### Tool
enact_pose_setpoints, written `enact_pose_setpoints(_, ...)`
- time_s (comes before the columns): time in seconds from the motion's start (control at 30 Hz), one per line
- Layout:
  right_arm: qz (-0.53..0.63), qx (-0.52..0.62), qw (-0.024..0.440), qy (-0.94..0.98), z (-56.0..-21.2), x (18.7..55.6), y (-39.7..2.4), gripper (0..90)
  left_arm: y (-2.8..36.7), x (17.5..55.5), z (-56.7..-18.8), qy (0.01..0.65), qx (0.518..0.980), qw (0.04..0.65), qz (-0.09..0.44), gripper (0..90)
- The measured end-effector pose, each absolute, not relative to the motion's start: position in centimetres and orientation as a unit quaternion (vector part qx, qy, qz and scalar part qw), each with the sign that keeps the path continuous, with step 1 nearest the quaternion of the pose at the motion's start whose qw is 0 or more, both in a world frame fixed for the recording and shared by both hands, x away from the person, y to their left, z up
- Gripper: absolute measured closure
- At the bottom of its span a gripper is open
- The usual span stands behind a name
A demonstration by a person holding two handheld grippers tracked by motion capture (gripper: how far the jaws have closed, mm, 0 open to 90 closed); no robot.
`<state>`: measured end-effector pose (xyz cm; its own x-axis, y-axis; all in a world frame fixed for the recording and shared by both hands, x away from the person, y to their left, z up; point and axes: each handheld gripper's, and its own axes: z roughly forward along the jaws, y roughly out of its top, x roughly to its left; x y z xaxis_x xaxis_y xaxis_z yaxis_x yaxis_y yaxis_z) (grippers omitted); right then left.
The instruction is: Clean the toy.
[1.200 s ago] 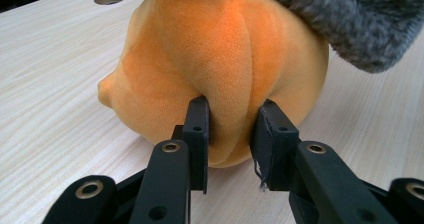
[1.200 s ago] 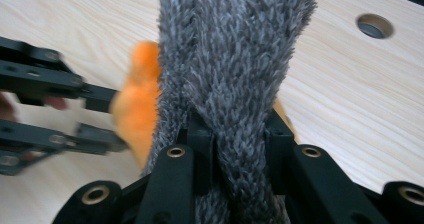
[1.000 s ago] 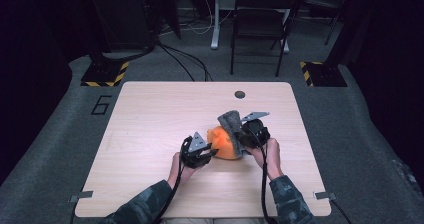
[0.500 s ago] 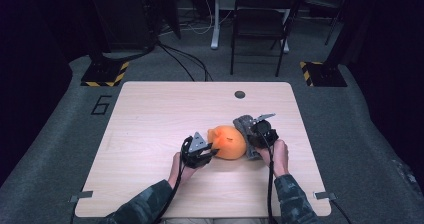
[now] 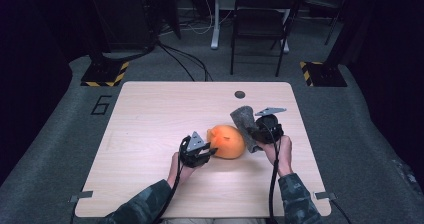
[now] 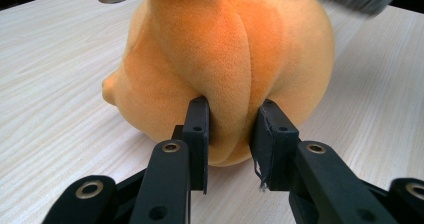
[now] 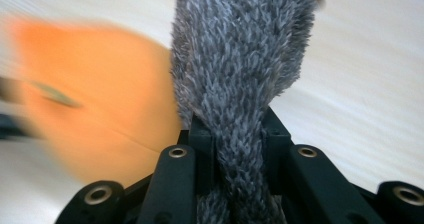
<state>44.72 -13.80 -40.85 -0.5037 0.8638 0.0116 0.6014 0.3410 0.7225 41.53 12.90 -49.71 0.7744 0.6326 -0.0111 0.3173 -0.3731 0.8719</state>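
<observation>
An orange plush toy (image 5: 226, 140) lies on the wooden table (image 5: 150, 124), near the middle right. My left gripper (image 5: 207, 151) pinches a fold of its fabric (image 6: 230, 129) from the left; both pads press into the plush (image 6: 225, 54). My right gripper (image 5: 255, 134) sits just right of the toy, shut on a grey furry piece (image 5: 244, 120) that sticks up and back from its jaws. In the right gripper view the grey fur (image 7: 240, 74) fills the gap between the jaws, with the orange toy (image 7: 100, 99) blurred to its left.
A round cable hole (image 5: 240, 94) sits near the table's far edge. Beyond the table stand a black chair (image 5: 260, 19) and yellow-black striped floor bases (image 5: 105, 74). Cables trail from both grippers toward the front edge.
My right gripper has pulled the grey furry piece off the top of the orange toy and moved it right and slightly up. The left gripper has stayed put on the toy.
</observation>
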Motion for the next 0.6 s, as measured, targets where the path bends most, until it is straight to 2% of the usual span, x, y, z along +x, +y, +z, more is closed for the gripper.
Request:
enact_pose_setpoints(0.03,0.362,0.438,0.176,0.804,-39.5,43.8,-12.6,73.8,12.9,41.5,-49.7,0.293,0.812,0.477,0.166,69.9)
enact_pose_setpoints(0.1,0.357,0.423,0.162,0.817,-39.8,43.5,-11.6,73.7,12.8,41.5,-49.7,0.293,0.811,0.478,0.167,69.9)
enact_pose_setpoints(0.23,0.297,0.411,0.177,0.843,-42.1,43.8,-9.8,73.9,12.8,41.7,-49.8,0.291,0.812,0.477,0.169,69.1)
enact_pose_setpoints(0.3,0.306,0.415,0.177,0.838,-42.3,44.2,-10.0,73.9,13.0,41.6,-49.8,0.288,0.811,0.48,0.17,67.6)
enact_pose_setpoints(0.4,0.305,0.418,0.187,0.835,-42.5,44.4,-10.0,73.9,13.1,41.4,-49.8,0.289,0.812,0.475,0.176,61.1)
enact_pose_setpoints(0.5,0.303,0.42,0.199,0.832,-42.7,44.6,-9.9,73.9,13.1,41.4,-49.9,0.292,0.816,0.462,0.186,49.9)
enact_pose_setpoints(0.6,0.307,0.421,0.196,0.83,-42.8,44.7,-10.0,73.7,12.8,41.6,-50.1,0.287,0.816,0.46,0.201,44.7)
